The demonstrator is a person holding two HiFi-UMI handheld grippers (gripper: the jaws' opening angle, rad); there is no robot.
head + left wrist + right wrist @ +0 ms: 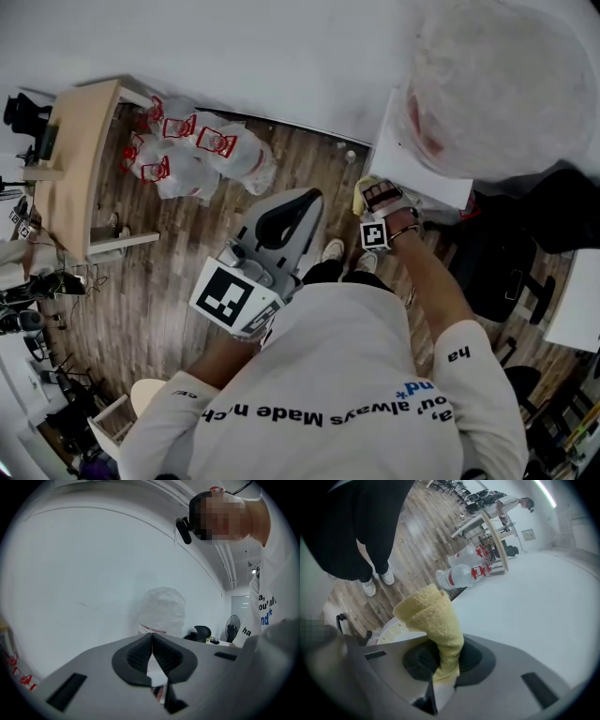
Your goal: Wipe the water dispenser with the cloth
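Note:
The white water dispenser (pixel 412 164) stands at the upper right of the head view, its bottle (pixel 497 84) wrapped in clear plastic. My right gripper (pixel 375 199) is shut on a folded yellow cloth (pixel 433 616), and the cloth (pixel 361 194) lies against the dispenser's left edge. In the right gripper view the dispenser's white side (pixel 525 597) fills the right half. My left gripper (pixel 302 202) is held off to the left, away from the dispenser, shut with nothing in it. Its pads (pixel 140 651) meet at the tip, and beyond them stands the wrapped bottle (pixel 161 611).
Packs of water bottles (pixel 192 150) lie on the wood floor by a wooden table (pixel 75 159). A black office chair (pixel 506 272) stands right of the person. A round white fan grille (pixel 396 632) lies on the floor near the feet. A pedestal fan (pixel 233 626) stands far off.

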